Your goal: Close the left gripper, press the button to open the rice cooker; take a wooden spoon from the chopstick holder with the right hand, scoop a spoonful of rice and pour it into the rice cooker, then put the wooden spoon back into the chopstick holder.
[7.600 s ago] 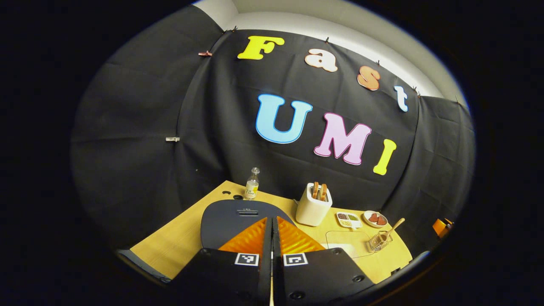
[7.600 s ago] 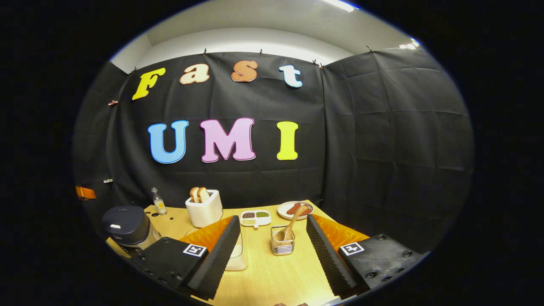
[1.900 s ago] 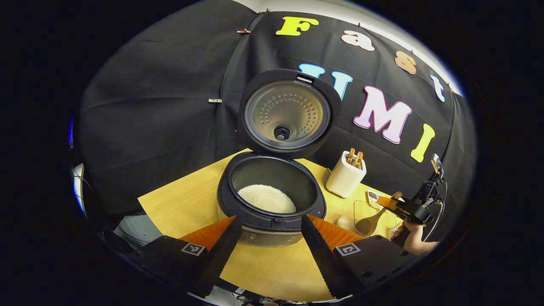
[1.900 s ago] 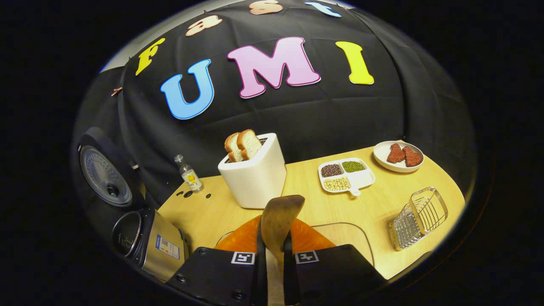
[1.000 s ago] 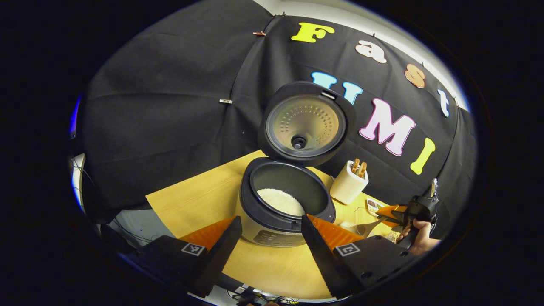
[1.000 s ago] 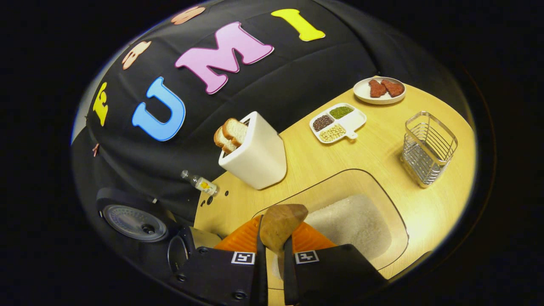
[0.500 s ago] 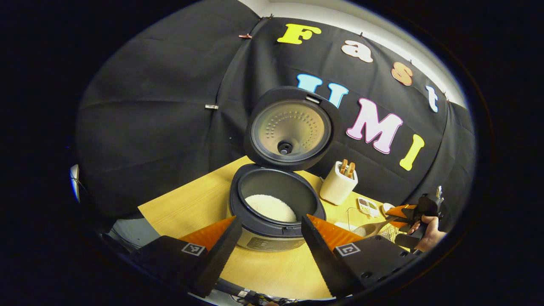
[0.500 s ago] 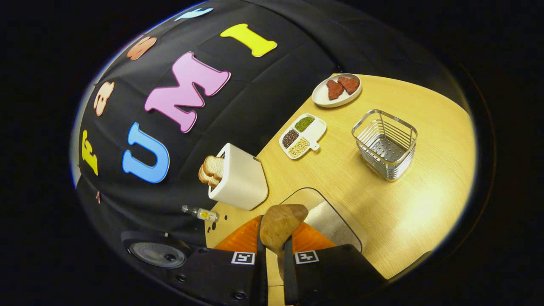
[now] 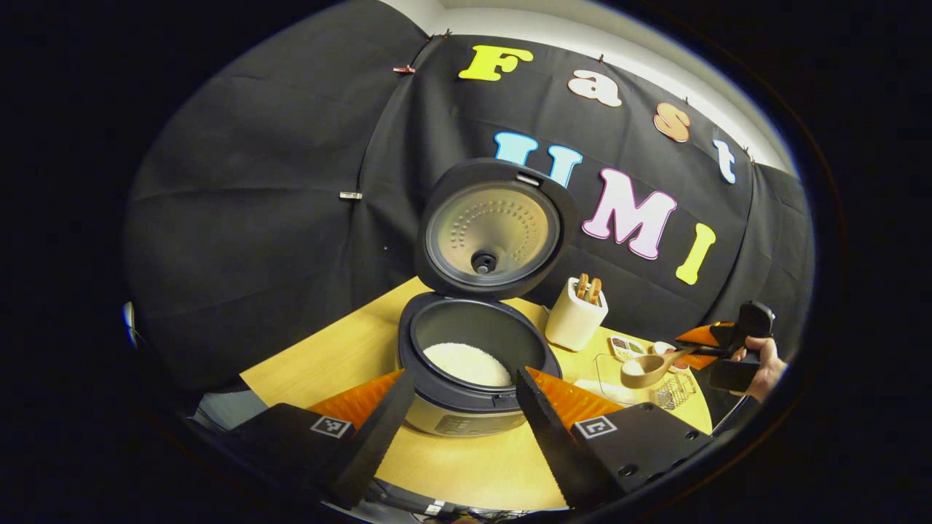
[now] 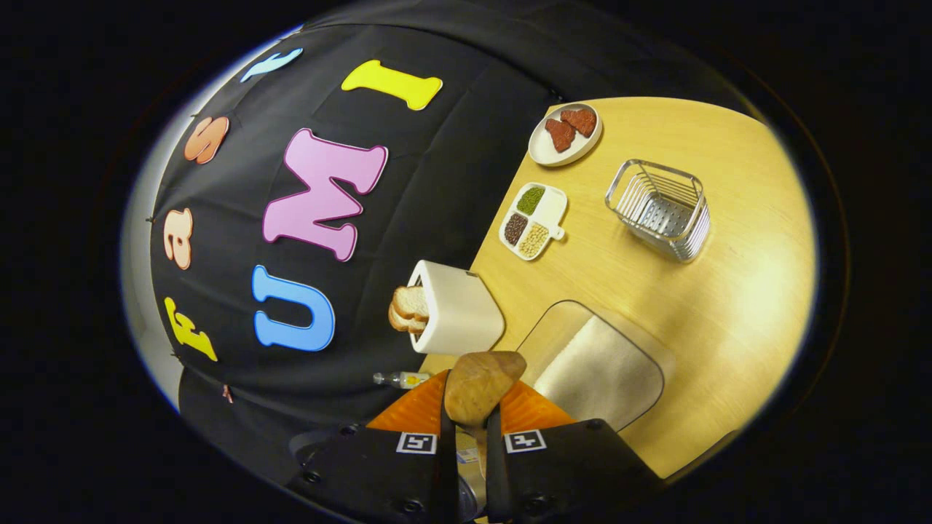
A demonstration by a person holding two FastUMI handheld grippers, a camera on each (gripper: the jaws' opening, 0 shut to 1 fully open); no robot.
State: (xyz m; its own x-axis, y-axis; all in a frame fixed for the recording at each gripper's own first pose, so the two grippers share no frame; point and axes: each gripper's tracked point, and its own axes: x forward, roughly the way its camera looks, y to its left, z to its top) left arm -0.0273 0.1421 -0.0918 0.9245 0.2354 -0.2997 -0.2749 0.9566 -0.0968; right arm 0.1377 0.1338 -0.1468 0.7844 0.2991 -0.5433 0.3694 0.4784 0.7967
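Two grippers are at work over the wooden table (image 9: 342,356). From the left gripper view, the left gripper (image 9: 459,407) hangs with its fingers spread wide apart in front of the rice cooker (image 9: 477,364), holding nothing. The cooker's lid (image 9: 495,229) stands upright and open, and a mound of white rice (image 9: 466,362) lies in the dark inner pot. Off to the right in that same view, a hand (image 9: 761,360) holds the right gripper (image 9: 703,348), and the wooden spoon (image 9: 648,367) juts from it above the table with a heap of rice in its bowl. From the right gripper view, the right gripper (image 10: 464,429) has its fingers pressed in on the spoon's handle, the back of the spoon bowl (image 10: 480,386) rising just ahead of them. That view is rolled sideways, so the table runs up the right side. On it sit a clear tray of rice (image 10: 597,367), a white toaster (image 10: 459,309) with bread slices, a small bottle (image 10: 397,378), a divided dish of beans (image 10: 531,220), a plate (image 10: 542,149) with two red pieces, and the wire chopstick holder (image 10: 659,207), standing well apart from the spoon.
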